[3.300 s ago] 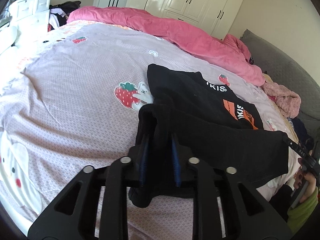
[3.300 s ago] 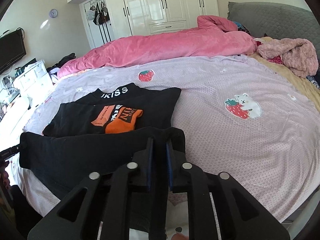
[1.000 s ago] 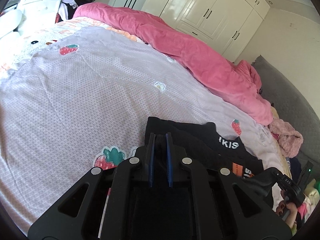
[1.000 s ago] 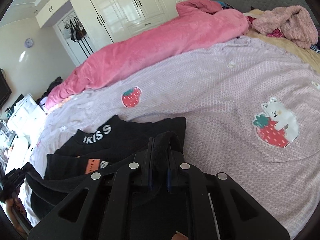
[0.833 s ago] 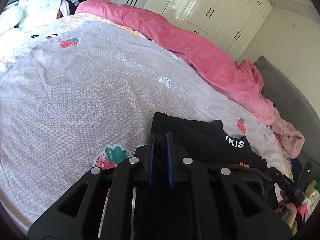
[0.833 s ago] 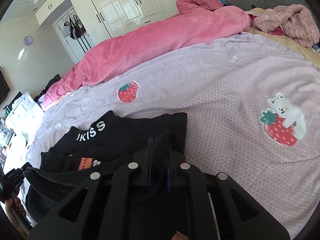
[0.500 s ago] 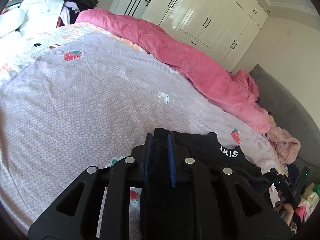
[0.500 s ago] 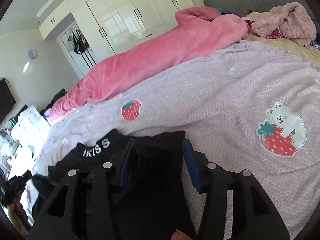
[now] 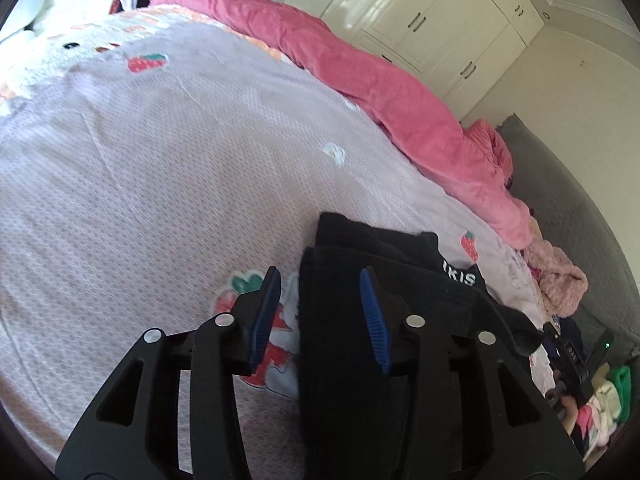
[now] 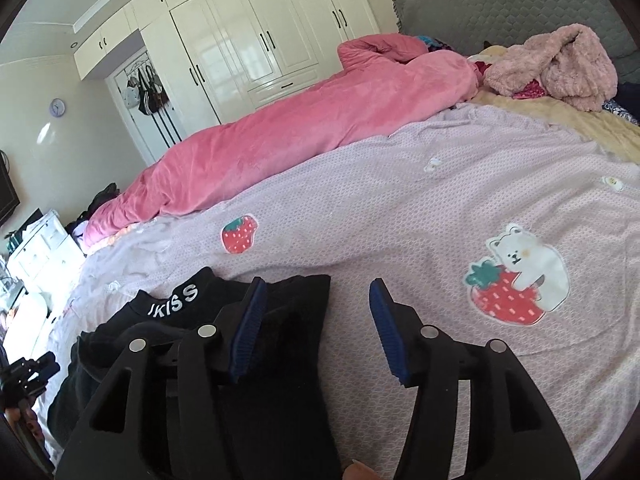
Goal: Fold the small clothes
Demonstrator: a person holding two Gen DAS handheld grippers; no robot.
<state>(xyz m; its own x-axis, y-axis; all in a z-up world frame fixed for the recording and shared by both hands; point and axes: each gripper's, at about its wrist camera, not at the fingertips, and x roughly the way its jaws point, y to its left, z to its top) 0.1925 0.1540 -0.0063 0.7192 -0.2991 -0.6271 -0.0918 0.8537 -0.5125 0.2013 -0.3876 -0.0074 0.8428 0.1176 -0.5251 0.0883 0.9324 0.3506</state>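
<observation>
Left tool: matte black frame with triangular cut-outs, 4 round silver screw heads across the arms, 2 ribbed blue pads. Right tool: identical build, black frame, 4 silver screws, 2 ribbed blue pads.

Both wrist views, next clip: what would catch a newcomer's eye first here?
The folded black garment with white collar lettering lies on the lilac bedspread, right under both tools. The left hand-held gripper is opening with the cloth's edge between its blue pads, no longer pinched; the right hand-held gripper is opening over the garment's corner. Behind, a pink duvet runs along the bed's far side.
</observation>
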